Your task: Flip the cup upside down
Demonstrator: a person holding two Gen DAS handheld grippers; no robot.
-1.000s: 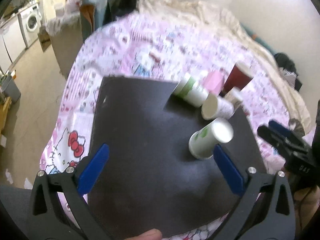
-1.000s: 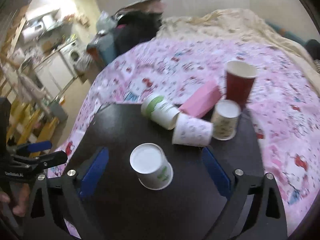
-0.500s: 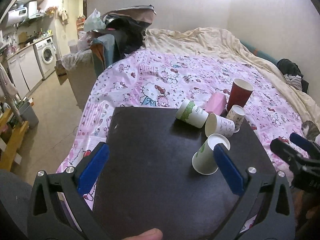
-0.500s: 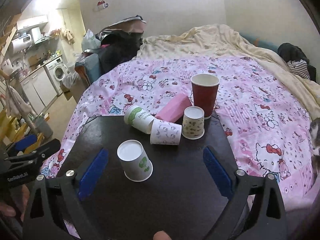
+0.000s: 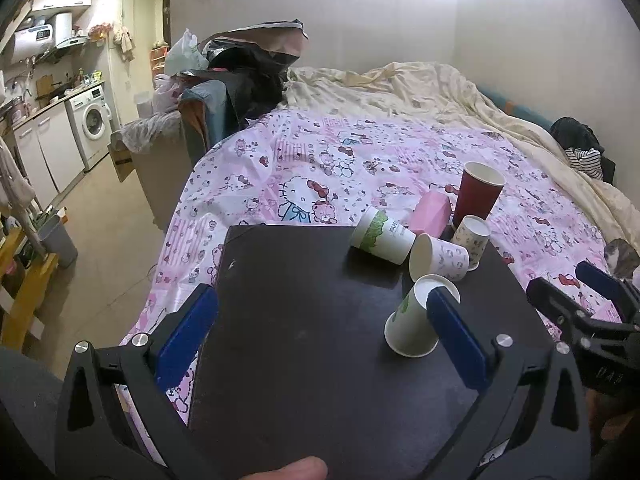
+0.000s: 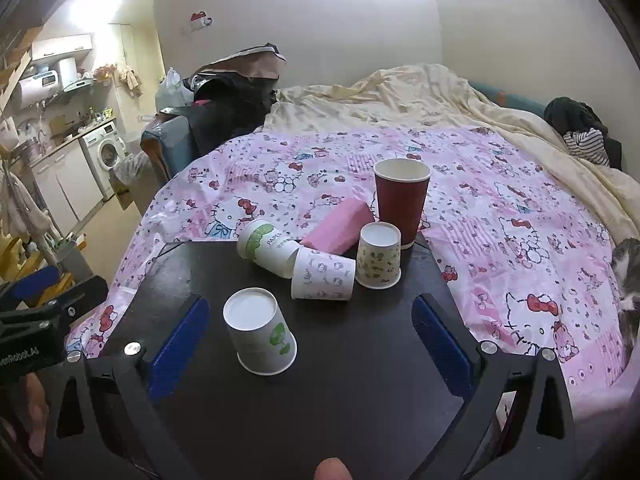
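A white paper cup with a green leaf print [image 6: 260,330] stands upside down on the black board [image 6: 360,380], base up; in the left wrist view [image 5: 416,326] my blue finger pad partly covers it. My left gripper [image 5: 320,340] is open and empty above the board. My right gripper [image 6: 308,344] is open and empty, with the cup between its fingers but untouched. The right gripper's tip shows at the right edge of the left wrist view [image 5: 580,304].
At the board's far edge lie a green-banded cup on its side [image 6: 268,248] and a patterned cup on its side [image 6: 322,280]. A small cup stands inverted [image 6: 379,256] beside an upright red cup [image 6: 401,200] and a pink box [image 6: 338,226]. Pink bedsheet [image 6: 500,240] surrounds the board.
Both grippers have pulled back and tilted up, so the cups look farther away and more of the room shows. The leaf cup has stayed inverted on the board.
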